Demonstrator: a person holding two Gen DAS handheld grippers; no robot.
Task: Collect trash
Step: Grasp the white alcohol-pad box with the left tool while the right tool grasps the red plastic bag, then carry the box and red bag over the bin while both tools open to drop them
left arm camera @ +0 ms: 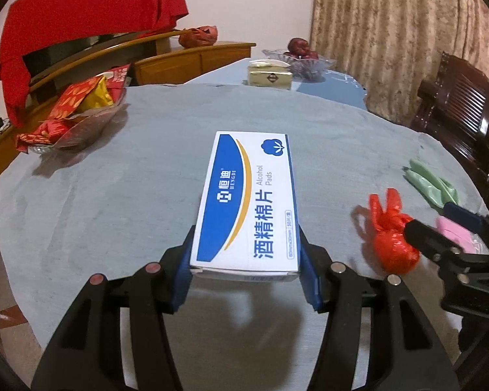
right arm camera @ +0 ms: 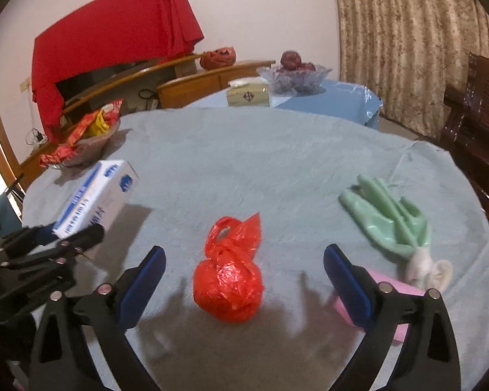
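My left gripper [left arm camera: 246, 251] is shut on a white and blue alcohol pads box [left arm camera: 247, 198] and holds it above the grey tablecloth; the box also shows in the right wrist view [right arm camera: 97, 195], with the left gripper [right arm camera: 68, 238] under it. A tied red plastic bag [right arm camera: 229, 282] lies on the cloth, a little ahead of and between the fingers of my open right gripper [right arm camera: 244, 270]. The bag [left arm camera: 392, 234] and the right gripper [left arm camera: 440, 228] also show in the left wrist view. A green rubber glove [right arm camera: 391, 218] and a pink item [right arm camera: 394, 296] lie to the right.
The round table [left arm camera: 146, 179] carries a glass dish of red and yellow snack packets [left arm camera: 71, 114] at the far left. Beyond it stand a tissue box [right arm camera: 249, 93] and a fruit bowl [right arm camera: 293, 76] on a blue-covered table. A dark wooden chair [left arm camera: 459, 110] stands at the right.
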